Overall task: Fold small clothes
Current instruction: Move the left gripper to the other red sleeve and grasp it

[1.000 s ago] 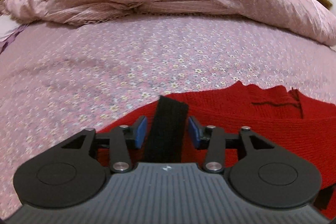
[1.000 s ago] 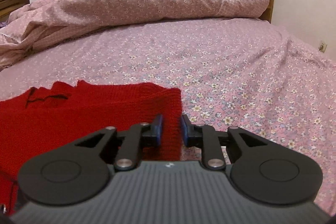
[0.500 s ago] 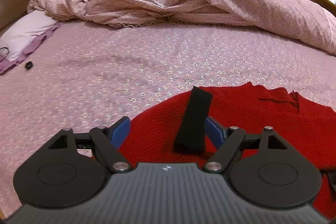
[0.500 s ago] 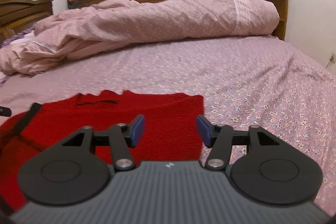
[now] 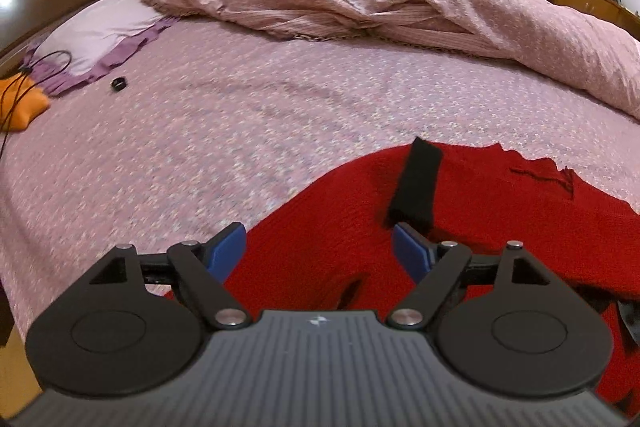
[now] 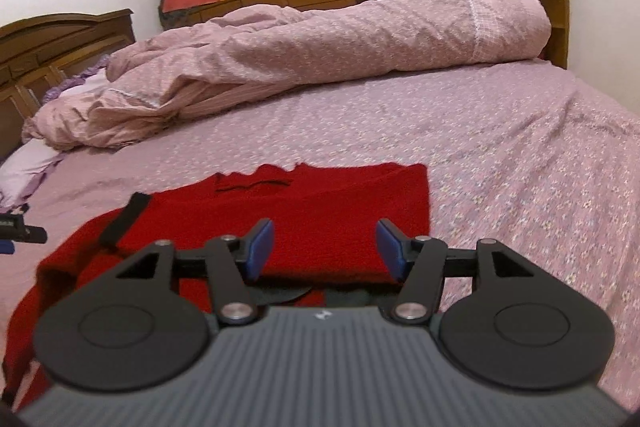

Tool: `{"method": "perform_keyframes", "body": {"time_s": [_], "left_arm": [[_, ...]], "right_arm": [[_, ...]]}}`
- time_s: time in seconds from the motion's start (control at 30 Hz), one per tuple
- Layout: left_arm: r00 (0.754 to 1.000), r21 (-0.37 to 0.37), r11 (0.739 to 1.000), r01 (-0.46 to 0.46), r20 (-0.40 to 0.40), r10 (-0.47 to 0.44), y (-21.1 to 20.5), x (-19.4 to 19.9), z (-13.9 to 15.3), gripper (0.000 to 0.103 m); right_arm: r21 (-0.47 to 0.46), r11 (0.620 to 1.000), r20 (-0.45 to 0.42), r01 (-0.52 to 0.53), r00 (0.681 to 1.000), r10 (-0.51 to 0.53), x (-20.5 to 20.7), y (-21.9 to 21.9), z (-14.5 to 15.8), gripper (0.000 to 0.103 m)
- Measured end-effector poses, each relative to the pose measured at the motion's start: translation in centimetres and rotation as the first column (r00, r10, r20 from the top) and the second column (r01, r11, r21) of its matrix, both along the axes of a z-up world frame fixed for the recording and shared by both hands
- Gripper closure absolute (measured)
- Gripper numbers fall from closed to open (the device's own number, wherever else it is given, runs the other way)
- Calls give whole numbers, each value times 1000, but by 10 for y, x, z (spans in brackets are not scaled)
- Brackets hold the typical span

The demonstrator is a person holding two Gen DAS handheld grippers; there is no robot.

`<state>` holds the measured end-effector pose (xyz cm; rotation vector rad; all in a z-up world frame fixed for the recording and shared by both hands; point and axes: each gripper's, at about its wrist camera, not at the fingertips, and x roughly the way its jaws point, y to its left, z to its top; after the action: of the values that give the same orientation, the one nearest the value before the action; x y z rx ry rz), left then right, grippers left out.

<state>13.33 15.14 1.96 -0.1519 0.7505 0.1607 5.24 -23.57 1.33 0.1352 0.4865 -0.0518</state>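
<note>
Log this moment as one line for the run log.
stage: fold just released | left gripper: open, empty, jaws just opened | right gripper: open, empty, jaws just opened | red sweater: folded on bed, black cuff on top

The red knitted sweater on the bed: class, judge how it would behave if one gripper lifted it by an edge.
The red knitted sweater would probably droop and unfold, since it lies limp and folded on the bedsheet. Its coarse knit looks grippy rather than slippery. The black strap lying on it seems loose and might slide off.
</note>
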Motion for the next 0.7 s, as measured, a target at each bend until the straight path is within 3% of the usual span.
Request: {"method": "perform_keyframes", "body": {"time_s": [0.4, 0.7], "left_arm": [[999, -6, 999, -42, -26, 42, 27, -55, -14, 19], [985, -26, 989, -147, -92, 144, 67, -101, -44, 19]], "right_arm": [[15, 999, -15, -41, 999, 41, -28, 17, -6, 44], [16, 999, -42, -52, 998, 53, -40, 24, -18, 44]]}}
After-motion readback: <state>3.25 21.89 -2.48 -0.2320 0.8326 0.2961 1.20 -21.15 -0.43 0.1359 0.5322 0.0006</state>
